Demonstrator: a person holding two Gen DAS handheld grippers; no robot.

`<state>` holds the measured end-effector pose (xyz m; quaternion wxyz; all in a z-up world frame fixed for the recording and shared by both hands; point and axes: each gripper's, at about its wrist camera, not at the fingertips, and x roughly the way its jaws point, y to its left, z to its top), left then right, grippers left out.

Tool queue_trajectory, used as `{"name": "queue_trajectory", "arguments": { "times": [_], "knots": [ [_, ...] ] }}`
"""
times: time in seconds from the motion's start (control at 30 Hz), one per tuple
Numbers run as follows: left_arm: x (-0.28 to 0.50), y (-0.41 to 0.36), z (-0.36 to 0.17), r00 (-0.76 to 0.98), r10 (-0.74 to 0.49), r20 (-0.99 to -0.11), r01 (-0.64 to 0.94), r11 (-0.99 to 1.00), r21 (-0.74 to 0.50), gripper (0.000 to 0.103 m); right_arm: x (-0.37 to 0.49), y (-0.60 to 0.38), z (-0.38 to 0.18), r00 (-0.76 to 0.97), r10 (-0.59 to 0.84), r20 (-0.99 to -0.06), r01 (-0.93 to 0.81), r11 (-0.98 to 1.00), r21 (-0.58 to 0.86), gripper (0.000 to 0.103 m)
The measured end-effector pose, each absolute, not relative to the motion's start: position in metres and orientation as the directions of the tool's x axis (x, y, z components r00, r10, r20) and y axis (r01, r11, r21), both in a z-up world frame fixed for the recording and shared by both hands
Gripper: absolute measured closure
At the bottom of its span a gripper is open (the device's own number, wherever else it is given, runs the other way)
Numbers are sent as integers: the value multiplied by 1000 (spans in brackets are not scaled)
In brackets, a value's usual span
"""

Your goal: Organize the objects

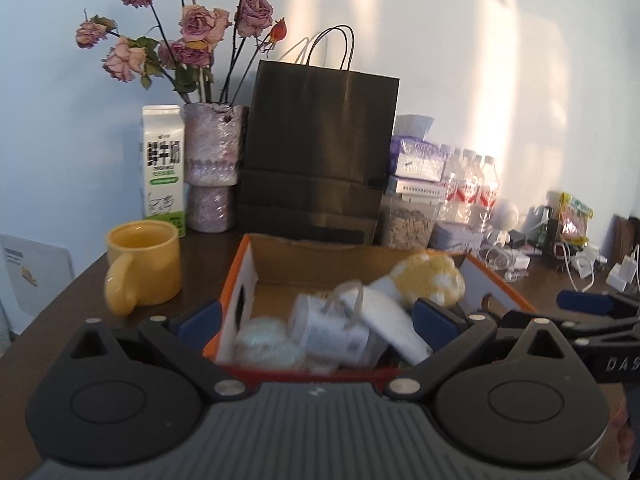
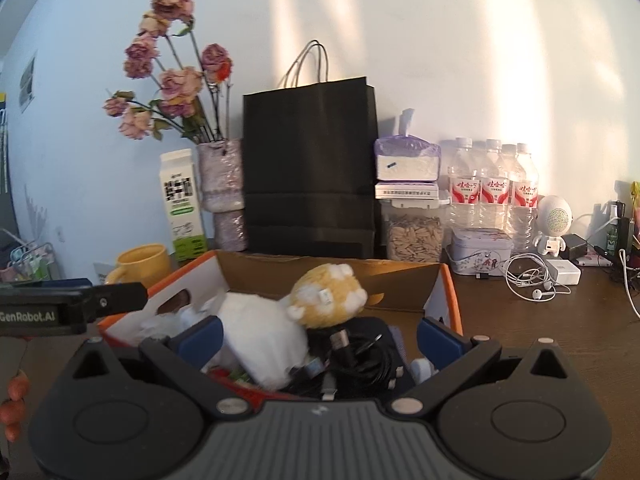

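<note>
Cardboard box (image 2: 400, 280) holds plush toy (image 2: 328, 296), black cables (image 2: 360, 356).

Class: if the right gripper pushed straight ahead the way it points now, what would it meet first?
Most likely the white and yellow plush toy in the cardboard box, lying between the open right gripper fingers; depth is uncertain.
</note>
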<state>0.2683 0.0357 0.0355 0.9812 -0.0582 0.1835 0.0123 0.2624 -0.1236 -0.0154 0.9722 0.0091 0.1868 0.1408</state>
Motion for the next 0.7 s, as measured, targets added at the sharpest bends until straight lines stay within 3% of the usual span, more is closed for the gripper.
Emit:
{"name": "queue_trajectory", "arguments": {
  "times": [0.43,0.7],
  "knots": [
    [186,38,26,888,22,-458,-66,995,-80,0,184,-117,-24,860,282,-425,-273,958,84,0],
    [164,34,28,889,27,-456,-63,996,-64,0,164,-123,-23,853,276,-443,-254,961,111,0]
  ]
}}
